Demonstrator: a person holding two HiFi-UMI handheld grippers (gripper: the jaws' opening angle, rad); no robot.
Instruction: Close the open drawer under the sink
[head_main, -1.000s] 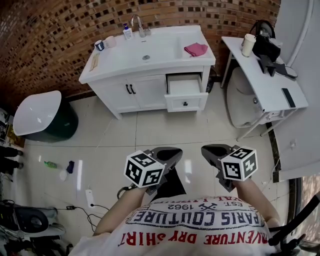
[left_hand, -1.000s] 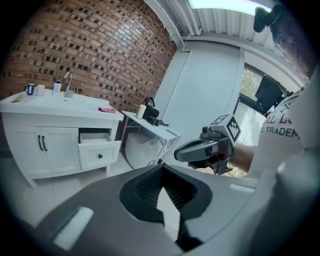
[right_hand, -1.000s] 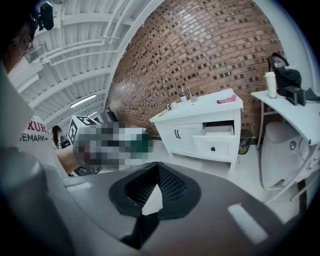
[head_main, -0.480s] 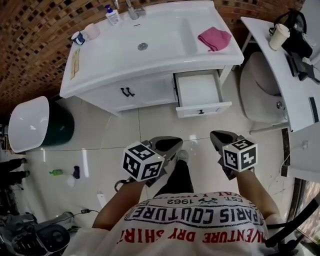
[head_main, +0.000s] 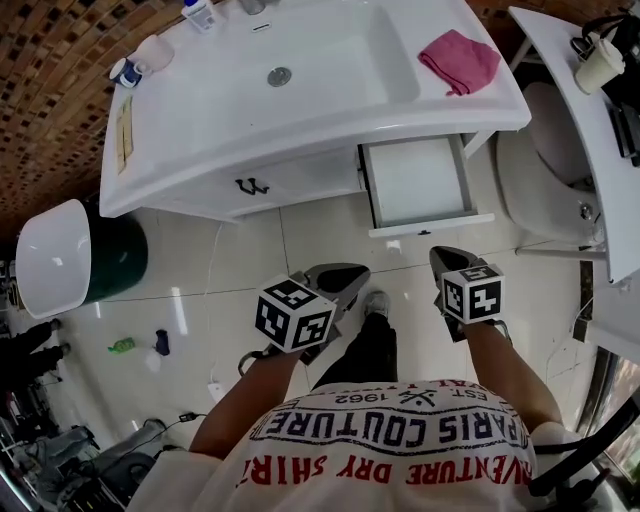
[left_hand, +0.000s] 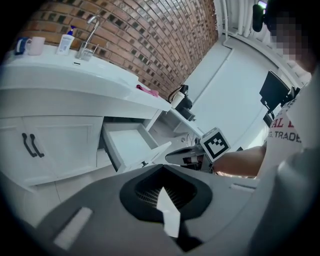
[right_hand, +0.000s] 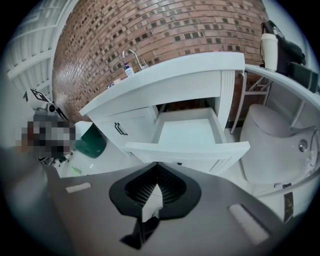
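While the person held both tools low over the glossy tiled floor (head_main: 230, 270), the left gripper (left_hand: 161, 167) had its grey jaws closed tip to tip with nothing between them. The right gripper (right_hand: 156, 165) was in the same closed, empty condition. Its tips pointed at the white rectangular drawer (head_main: 420, 185), near its front panel but not touching it. That drawer stood pulled out and empty at the right end of the white vanity cabinet (head_main: 300, 180), directly under the white sink countertop (head_main: 330, 95). A folded pink cloth (head_main: 459, 58) lay on the countertop above the drawer. A dark green bin with a white lid (head_main: 70, 255) stood left of the cabinet. A white side table (head_main: 590, 130) stood to the right.
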